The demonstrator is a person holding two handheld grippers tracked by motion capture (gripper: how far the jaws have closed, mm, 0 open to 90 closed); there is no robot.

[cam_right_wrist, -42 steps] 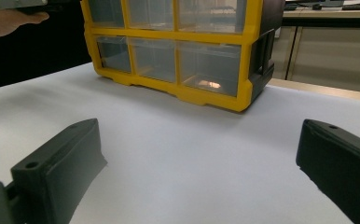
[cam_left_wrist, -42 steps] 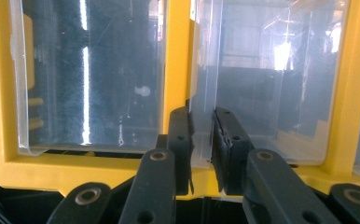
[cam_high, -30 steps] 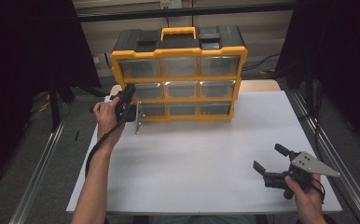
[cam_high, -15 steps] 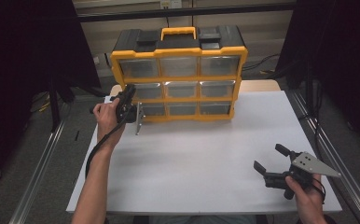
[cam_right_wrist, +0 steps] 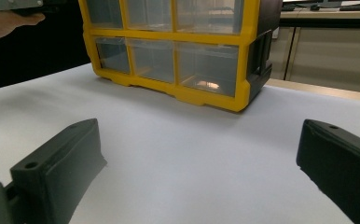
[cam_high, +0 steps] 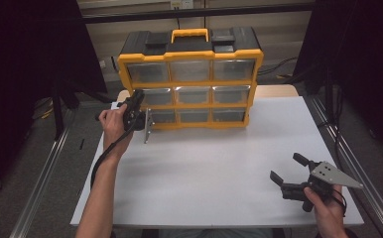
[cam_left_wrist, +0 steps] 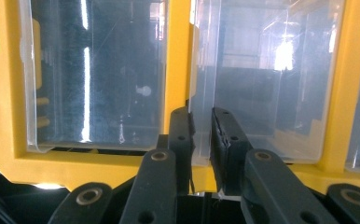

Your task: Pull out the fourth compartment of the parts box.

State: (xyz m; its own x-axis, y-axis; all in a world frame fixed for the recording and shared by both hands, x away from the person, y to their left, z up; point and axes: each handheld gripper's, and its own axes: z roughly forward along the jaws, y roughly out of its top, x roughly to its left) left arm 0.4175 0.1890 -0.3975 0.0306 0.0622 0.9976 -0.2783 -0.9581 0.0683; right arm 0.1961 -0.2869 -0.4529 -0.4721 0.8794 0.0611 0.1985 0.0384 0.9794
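High view, cabinet: a yellow and black drawer cabinet (cam_high: pixel 190 79) stands at the far edge of the white table (cam_high: pixel 209 168), three rows of three clear drawers, an orange handle on top.
High view, left claw: the left gripper (cam_high: pixel 141 117) is held up against the cabinet's left end, at the middle and bottom rows; the person's left hand (cam_high: pixel 113 123) covers most of it, so its jaws are hard to make out here.
High view, right claw: the right gripper (cam_high: pixel 285 168) sits low over the table's near right corner in the right hand (cam_high: pixel 323 201), well apart from the cabinet, jaws spread with only table between them.
Left gripper view, claw: the two black jaws are nearly together, clenched on what looks like the thin clear edge of a drawer (cam_left_wrist: pixel 257 79), right beside the yellow divider (cam_left_wrist: pixel 178 60); the contact itself is partly hidden by the jaws.
Left gripper view, cut off: a second clear drawer (cam_left_wrist: pixel 94 74) lies across the divider; both run out of frame at the top.
Right gripper view, claw: jaws wide apart at the lower corners, released, bare table between.
Right gripper view, cabinet: it stands ahead, beyond the jaws, its top row cut off; the other hand (cam_right_wrist: pixel 5 21) shows at the upper left edge.
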